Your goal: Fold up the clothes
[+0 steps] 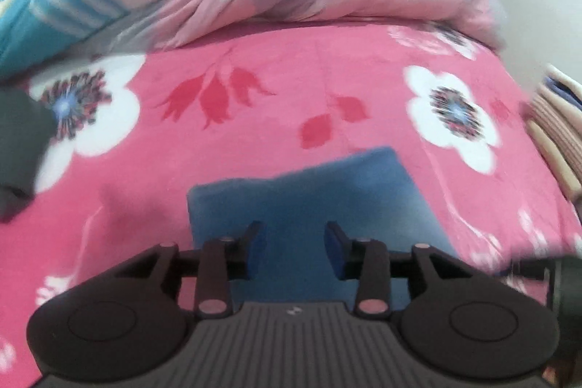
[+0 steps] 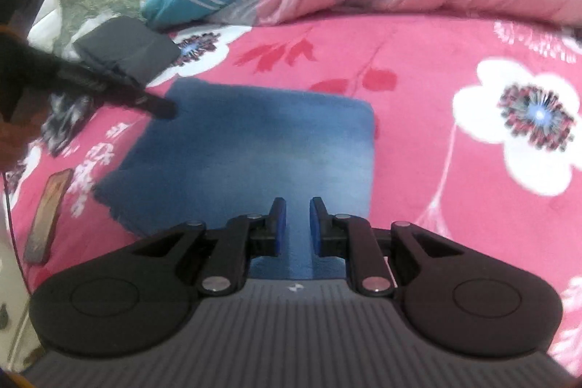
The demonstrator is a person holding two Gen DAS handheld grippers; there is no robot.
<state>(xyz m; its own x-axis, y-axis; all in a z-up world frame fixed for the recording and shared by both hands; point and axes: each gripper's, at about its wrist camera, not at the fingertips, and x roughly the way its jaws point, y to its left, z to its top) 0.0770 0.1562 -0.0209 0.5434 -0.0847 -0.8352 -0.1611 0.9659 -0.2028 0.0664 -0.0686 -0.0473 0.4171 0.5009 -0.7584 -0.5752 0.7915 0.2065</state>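
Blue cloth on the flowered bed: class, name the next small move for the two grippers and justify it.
Probably lift both away and place the blue cloth beside the folded dark garment. It already lies as a neat flat rectangle, and neither the left gripper nor the right gripper clamps any fabric; both jaw pairs stand apart over it.

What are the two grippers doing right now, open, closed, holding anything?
Left gripper: open, nothing held, above the blue cloth.
Right gripper: open a little, nothing held.
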